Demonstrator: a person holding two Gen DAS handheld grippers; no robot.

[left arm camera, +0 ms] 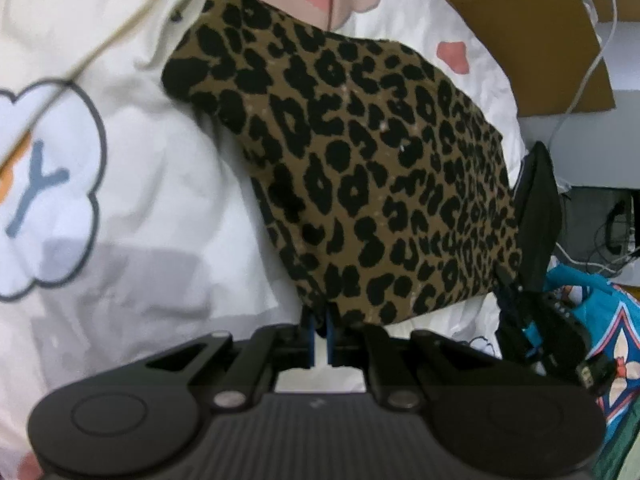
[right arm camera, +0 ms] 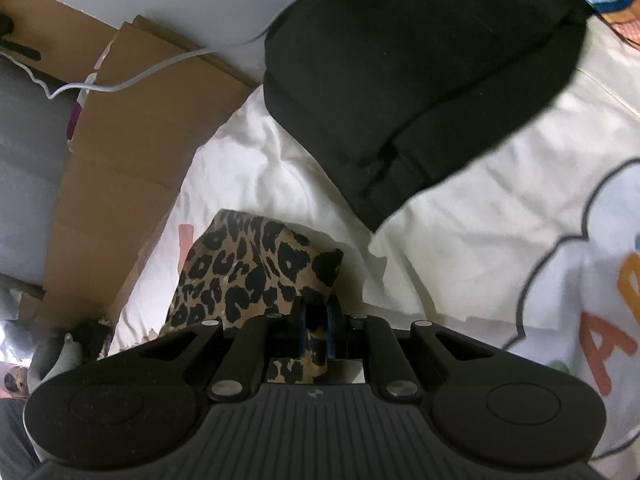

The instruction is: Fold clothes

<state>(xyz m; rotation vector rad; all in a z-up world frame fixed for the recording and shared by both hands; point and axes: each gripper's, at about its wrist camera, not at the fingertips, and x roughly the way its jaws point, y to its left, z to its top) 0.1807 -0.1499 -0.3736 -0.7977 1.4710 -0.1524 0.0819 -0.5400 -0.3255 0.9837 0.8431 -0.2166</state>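
Note:
A leopard-print garment (left arm camera: 360,168) hangs stretched over the white cartoon-print bedsheet (left arm camera: 152,208), lifted along its near edge. My left gripper (left arm camera: 321,322) is shut on its near lower corner. In the left wrist view my right gripper (left arm camera: 510,284) grips the other lower corner at the right. The right wrist view shows the leopard cloth (right arm camera: 248,268) bunched up and pinched between the shut right gripper (right arm camera: 316,320) and its blue pads. A folded black garment (right arm camera: 420,80) lies on the sheet beyond it.
Flattened brown cardboard (right arm camera: 132,152) lies past the bed's edge with a white cable (right arm camera: 160,68) across it; the cardboard (left arm camera: 520,20) also shows at the top right of the left view. A teal printed cloth (left arm camera: 608,320) lies at the right.

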